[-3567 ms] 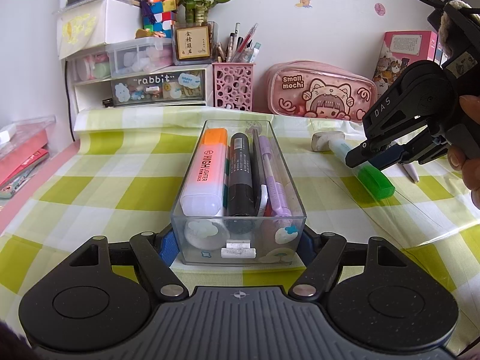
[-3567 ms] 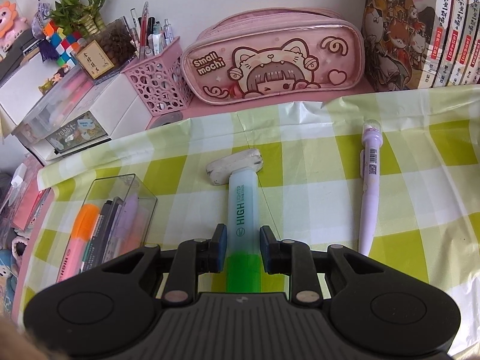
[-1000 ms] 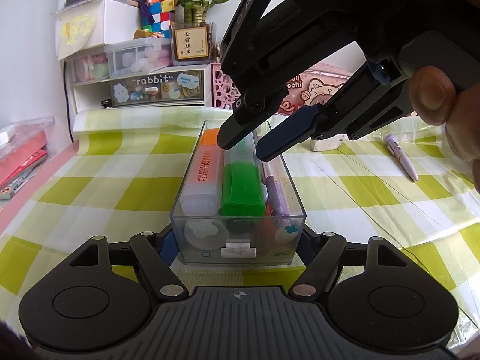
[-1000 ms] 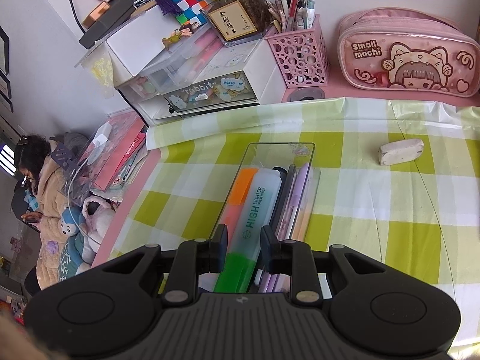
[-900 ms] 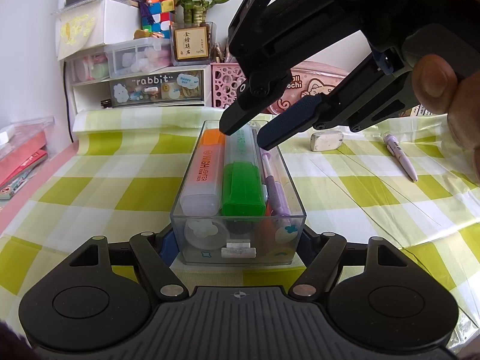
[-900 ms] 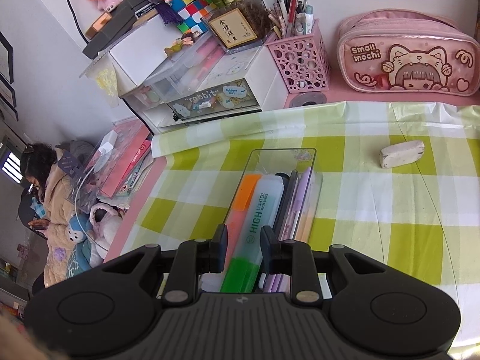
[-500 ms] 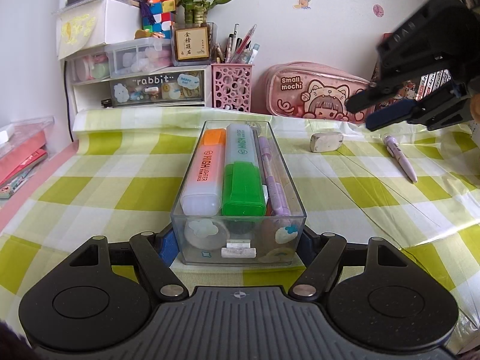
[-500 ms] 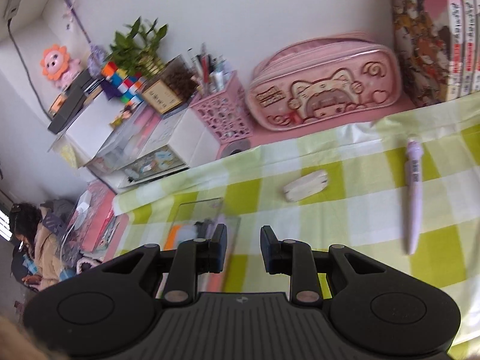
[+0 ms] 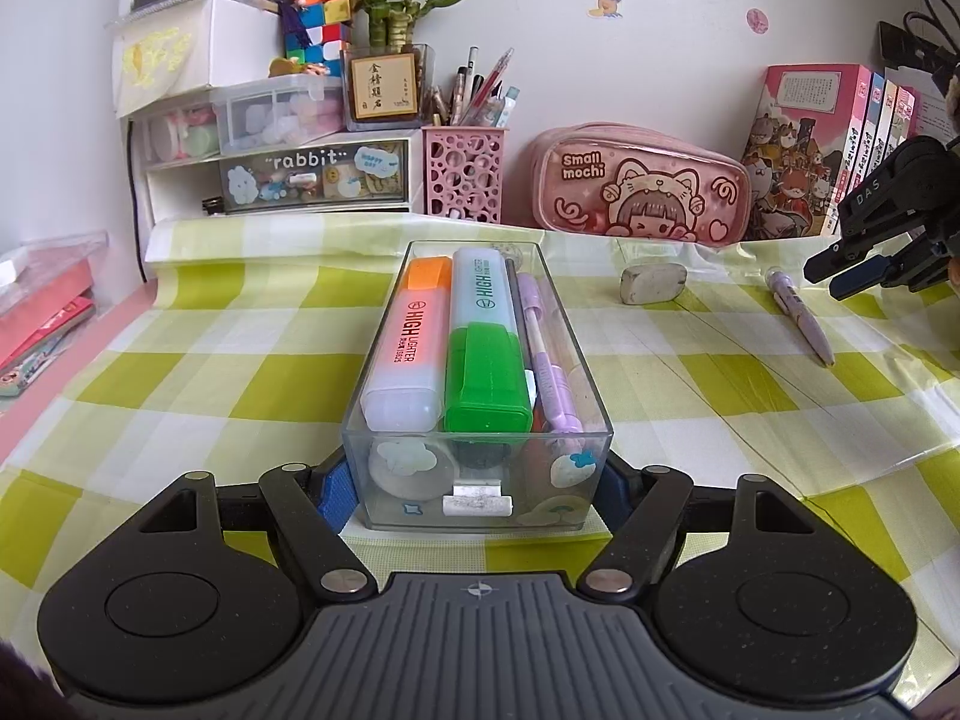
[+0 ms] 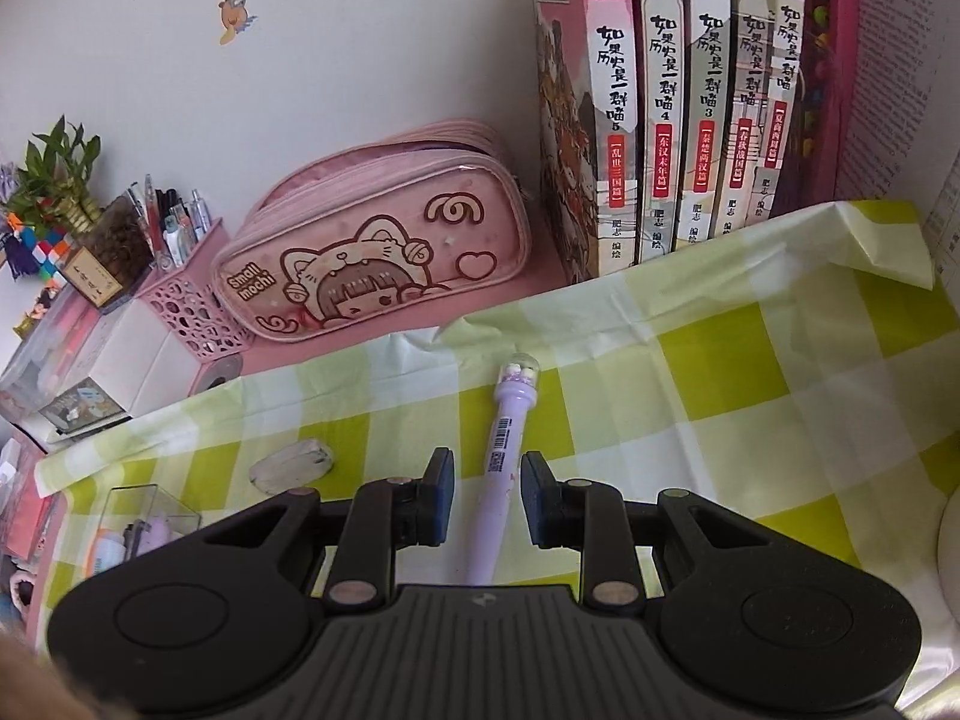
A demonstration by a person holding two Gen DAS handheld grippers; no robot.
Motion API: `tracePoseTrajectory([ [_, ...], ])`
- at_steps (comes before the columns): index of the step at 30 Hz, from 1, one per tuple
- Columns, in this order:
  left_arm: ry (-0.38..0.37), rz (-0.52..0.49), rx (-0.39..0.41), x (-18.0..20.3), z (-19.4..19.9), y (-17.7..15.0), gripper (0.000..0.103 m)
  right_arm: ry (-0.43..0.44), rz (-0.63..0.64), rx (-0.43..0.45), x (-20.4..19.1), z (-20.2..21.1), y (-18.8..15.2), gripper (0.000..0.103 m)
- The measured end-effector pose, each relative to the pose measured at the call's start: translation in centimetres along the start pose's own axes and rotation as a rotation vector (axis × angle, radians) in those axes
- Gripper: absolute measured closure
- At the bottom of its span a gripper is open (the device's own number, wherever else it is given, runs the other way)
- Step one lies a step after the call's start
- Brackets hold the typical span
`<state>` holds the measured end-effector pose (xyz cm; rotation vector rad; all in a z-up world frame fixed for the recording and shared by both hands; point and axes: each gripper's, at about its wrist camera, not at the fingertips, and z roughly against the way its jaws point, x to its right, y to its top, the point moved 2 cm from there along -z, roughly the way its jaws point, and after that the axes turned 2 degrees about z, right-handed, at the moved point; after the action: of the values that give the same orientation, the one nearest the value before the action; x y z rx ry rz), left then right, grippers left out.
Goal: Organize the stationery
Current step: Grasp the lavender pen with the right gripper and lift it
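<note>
My left gripper [image 9: 477, 489] is shut on the near end of a clear plastic box [image 9: 384, 480] on the green checked cloth. In the box lie an orange highlighter [image 9: 408, 339], a green-capped highlighter [image 9: 486, 354] and purple pens [image 9: 549, 354]. My right gripper [image 10: 485, 495] is open, its jaws on either side of a purple pen [image 10: 501, 468] that lies on the cloth; I cannot tell whether it touches the pen. The right gripper [image 9: 852, 276] also shows in the left wrist view, above the same pen [image 9: 801, 321].
A white eraser [image 9: 653, 283] lies on the cloth between box and pen. Along the back stand a pink pencil case [image 9: 642, 186], a pink pen holder [image 9: 463, 171], a drawer unit [image 9: 282, 174] and a row of books [image 10: 690, 102].
The right gripper let go of the green highlighter in the box, rose, moved right and came down over the purple pen. The left gripper has kept hold of the box.
</note>
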<state>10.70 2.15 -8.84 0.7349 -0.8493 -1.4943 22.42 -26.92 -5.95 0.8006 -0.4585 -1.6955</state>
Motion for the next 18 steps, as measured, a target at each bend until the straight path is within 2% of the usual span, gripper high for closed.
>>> tracePoseTrajectory([
  [5, -0.006, -0.004, -0.002, -0.1, 0.1, -0.2, 0.030, -0.048, 0.040, -0.033, 0.4, -1.8, 1.0, 0.090],
  [13, -0.015, -0.007, -0.001, -0.3, 0.1, -0.2, 0.030, -0.008, 0.055, -0.069, 0.2, -3.3, 2.0, 0.090],
  [14, -0.015, -0.008, 0.000, -0.3, 0.1, -0.2, 0.030, 0.001, 0.049, -0.077, 0.3, -3.6, 2.1, 0.091],
  [16, -0.015, -0.009, 0.001, -0.2, 0.1, -0.2, 0.030, 0.001, 0.041, -0.093, 0.3, -4.5, 2.1, 0.099],
  [18, -0.015, -0.009, 0.000, -0.2, 0.1, -0.2, 0.030, 0.005, 0.028, -0.086, 0.5, -4.9, 1.9, 0.099],
])
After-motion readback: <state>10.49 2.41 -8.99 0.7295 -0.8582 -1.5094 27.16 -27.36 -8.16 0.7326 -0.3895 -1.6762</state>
